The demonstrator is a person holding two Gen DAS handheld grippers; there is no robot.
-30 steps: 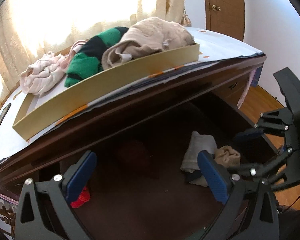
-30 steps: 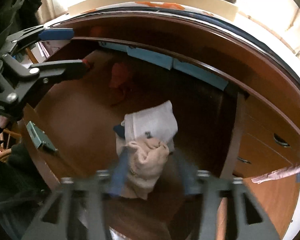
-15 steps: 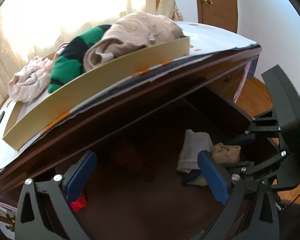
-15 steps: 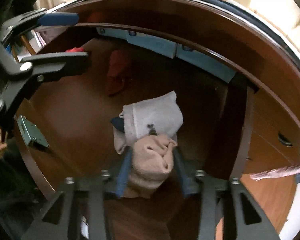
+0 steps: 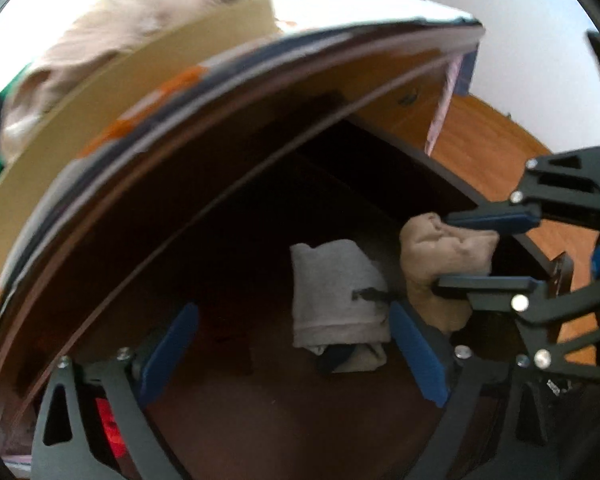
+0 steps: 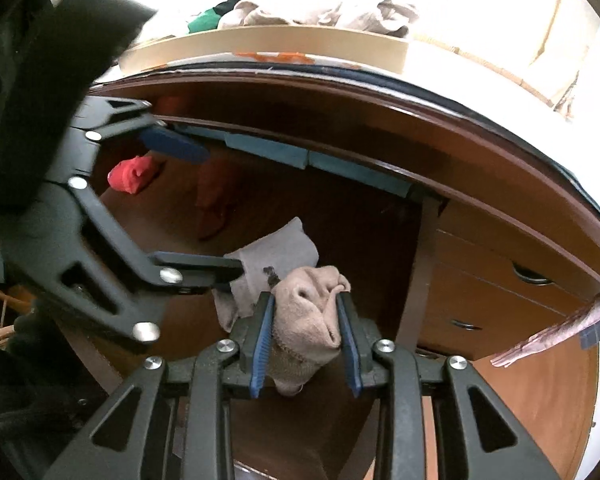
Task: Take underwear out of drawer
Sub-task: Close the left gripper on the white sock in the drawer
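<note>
Right jaws: my right gripper (image 6: pixel 305 334) is clamped on the beige underwear (image 6: pixel 308 320), 1 blue pad pressed to each side of the bundle, at the lower centre of the right wrist view.
Beige underwear: bunched between my pads, its top bulging above them; in the left wrist view it shows at the right of the frame (image 5: pixel 444 256), held clear of the drawer floor.
Left jaws: my left gripper (image 5: pixel 296 352) is wide apart and holds nothing, with both blue pads at the bottom of the left wrist view.
Grey underwear: a folded grey piece (image 5: pixel 336 292) lies on the drawer floor at centre frame, just beside the beige one; a darker bit of cloth peeks from under its near edge.
Red cloth: a small red garment (image 6: pixel 132 174) lies at the upper left of the right wrist view, well apart from the grey piece.
Drawer: the open drawer (image 6: pixel 380 236) has a dark wooden floor.
Worktop: above, a pale tray (image 6: pixel 284 46) holds a heap of clothes (image 6: pixel 328 14), beige with some green.
</note>
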